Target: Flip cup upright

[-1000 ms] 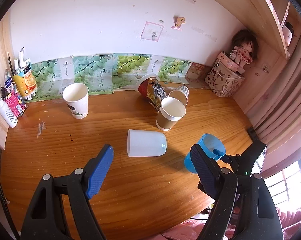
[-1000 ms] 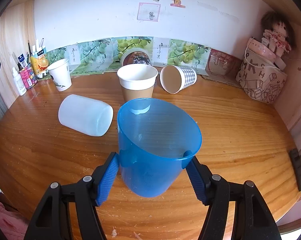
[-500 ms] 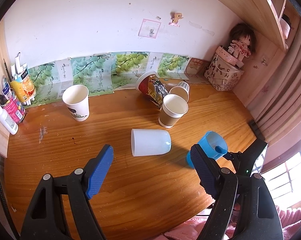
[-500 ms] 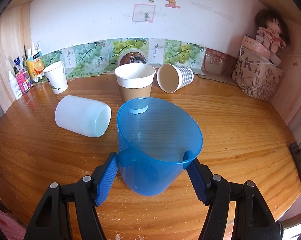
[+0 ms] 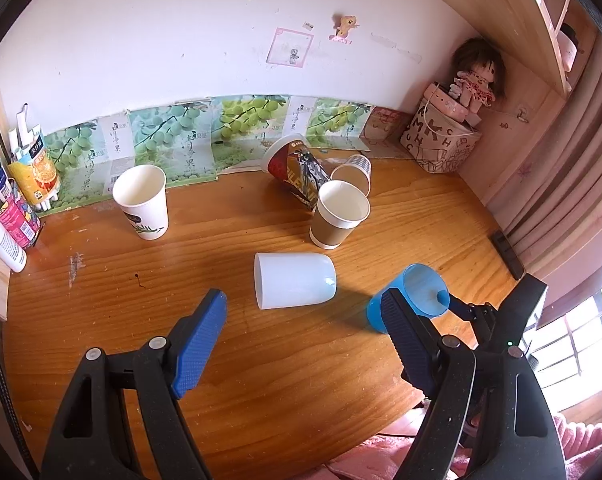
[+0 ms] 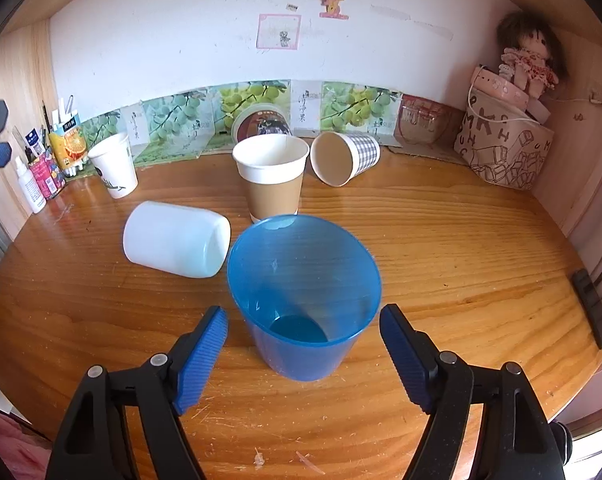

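Note:
A blue plastic cup stands upright on the wooden table, between the pads of my right gripper, which is open and apart from it. The cup also shows in the left wrist view, partly behind my left finger. A white translucent cup lies on its side mid-table, also in the right wrist view, just left of the blue cup. My left gripper is open and empty, above the table in front of the white cup.
A brown-sleeved paper cup and a white paper cup stand upright. A checked cup and a printed red-brown cup lie on their sides near the back wall. Bottles stand at the left, a doll on a box at the right.
My right gripper has opened and let go of the blue cup, which now stands on the table. The left gripper has drawn back slightly and stays open.

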### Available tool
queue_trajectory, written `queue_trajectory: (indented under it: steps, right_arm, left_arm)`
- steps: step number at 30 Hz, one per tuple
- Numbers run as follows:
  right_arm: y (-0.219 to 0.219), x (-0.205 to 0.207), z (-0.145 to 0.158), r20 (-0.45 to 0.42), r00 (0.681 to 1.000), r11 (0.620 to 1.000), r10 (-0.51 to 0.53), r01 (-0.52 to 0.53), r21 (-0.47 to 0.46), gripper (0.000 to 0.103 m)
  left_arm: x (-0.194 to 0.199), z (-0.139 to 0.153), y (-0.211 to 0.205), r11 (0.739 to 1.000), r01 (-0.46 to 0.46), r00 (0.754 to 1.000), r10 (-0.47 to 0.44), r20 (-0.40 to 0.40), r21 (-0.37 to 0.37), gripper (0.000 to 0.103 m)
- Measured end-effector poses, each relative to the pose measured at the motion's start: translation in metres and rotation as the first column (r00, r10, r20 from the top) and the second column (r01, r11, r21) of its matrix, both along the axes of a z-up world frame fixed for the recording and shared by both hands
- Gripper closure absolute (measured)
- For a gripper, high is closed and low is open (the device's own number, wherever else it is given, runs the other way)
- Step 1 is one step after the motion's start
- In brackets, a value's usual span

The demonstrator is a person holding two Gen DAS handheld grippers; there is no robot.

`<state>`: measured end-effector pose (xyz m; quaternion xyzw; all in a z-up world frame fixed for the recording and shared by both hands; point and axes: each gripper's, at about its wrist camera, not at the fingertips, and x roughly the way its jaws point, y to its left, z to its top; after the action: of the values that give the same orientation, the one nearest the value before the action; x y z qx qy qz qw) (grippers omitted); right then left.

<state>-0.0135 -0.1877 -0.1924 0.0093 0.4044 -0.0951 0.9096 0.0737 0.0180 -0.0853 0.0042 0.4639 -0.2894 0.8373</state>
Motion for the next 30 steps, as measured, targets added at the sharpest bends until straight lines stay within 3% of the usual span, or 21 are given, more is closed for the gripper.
queue_trajectory:
  steps: [9,17,22,30]
  right_arm:
    - [-0.010,-0.012,0.033,-0.011,1.000,1.000,-0.004,0.005,0.025,0.023]
    - [-0.042,-0.023,0.081,0.048,0.999,0.994,-0.021,0.016,0.105,0.020]
    - [-0.060,-0.023,0.110,0.096,0.995,0.993,0.028,-0.038,0.108,0.020]
    - [-0.081,-0.031,0.154,0.185,0.979,0.985,0.084,-0.110,0.135,0.020]
  left_arm:
    - [-0.002,-0.018,-0.024,0.994,-0.049,0.995,0.057,-0.077,0.095,0.021]
    - [-0.016,-0.012,-0.049,0.979,-0.158,0.986,0.164,-0.039,0.128,0.020]
    - [-0.025,0.001,-0.062,0.963,-0.260,0.964,0.263,-0.032,0.075,0.020]
    - [-0.045,0.040,-0.071,0.920,-0.391,0.919,0.390,0.062,-0.005,0.015]
